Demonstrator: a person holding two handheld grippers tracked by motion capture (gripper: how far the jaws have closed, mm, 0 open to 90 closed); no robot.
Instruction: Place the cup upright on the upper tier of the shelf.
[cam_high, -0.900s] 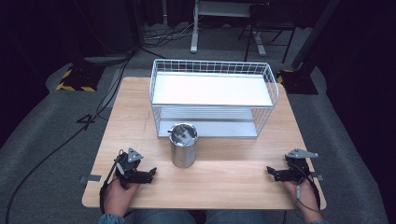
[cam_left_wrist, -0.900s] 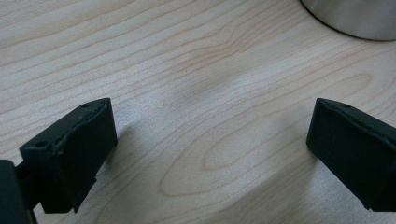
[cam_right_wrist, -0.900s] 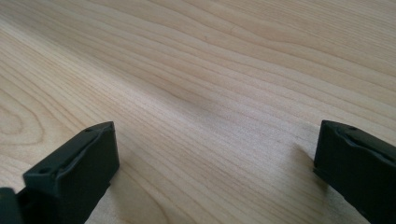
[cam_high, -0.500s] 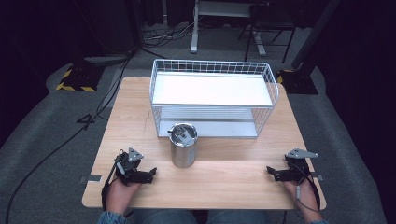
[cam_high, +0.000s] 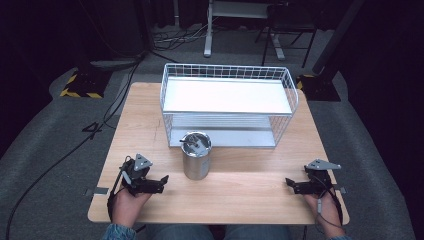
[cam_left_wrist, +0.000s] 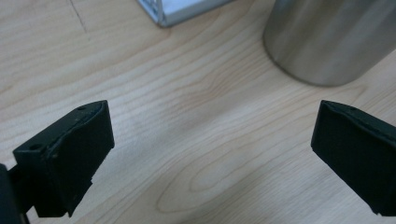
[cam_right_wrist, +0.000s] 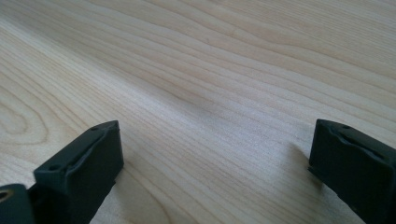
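Steel cup (cam_high: 196, 156), upright, open-topped

The right claw (cam_right_wrist: 212, 177) has its two black jaws wide apart, at 7 and 4 o'clock, low over the bare wooden counter (cam_right_wrist: 210, 74).

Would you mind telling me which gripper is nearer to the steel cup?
Left. The left gripper sits just beside the steel cup, to its left; the right gripper rests far off near the table's right edge.
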